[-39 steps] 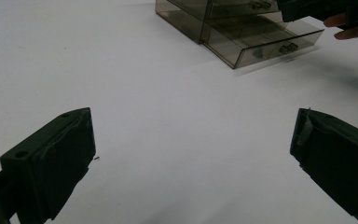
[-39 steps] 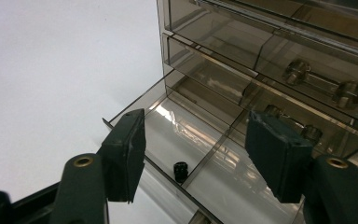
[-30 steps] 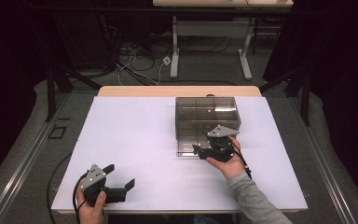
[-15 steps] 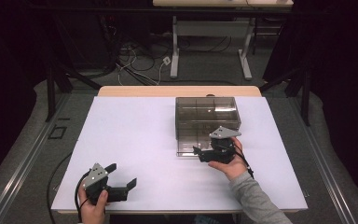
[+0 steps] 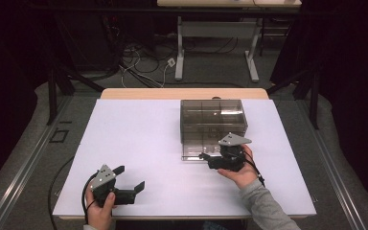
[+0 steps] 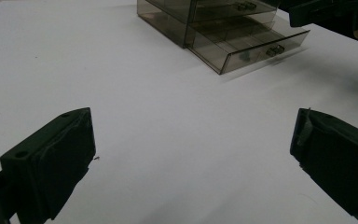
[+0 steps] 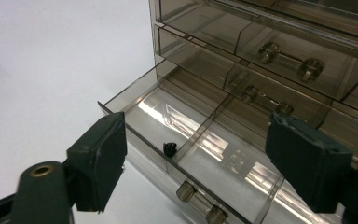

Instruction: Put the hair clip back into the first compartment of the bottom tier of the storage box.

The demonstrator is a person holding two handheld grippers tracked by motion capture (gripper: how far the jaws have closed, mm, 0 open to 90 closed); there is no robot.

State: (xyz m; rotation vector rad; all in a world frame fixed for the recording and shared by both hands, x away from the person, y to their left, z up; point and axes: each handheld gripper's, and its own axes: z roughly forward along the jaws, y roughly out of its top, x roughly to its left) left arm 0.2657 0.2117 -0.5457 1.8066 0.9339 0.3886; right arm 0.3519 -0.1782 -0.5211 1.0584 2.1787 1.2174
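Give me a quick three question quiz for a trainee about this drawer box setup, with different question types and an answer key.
1. True or false: the bottom drawer of the smoky plastic drawer box is pulled out.
2. Multiple choice: what lies in the open drawer? A) a small black object B) a red ball C) a coin
3. Fill in: the left gripper sits near the table's front edge with its jaws ____.

Key:
1. True. The right gripper hovers just above it, jaws apart.
2. A. It lies beside the drawer's divider.
3. Open, with nothing between them.
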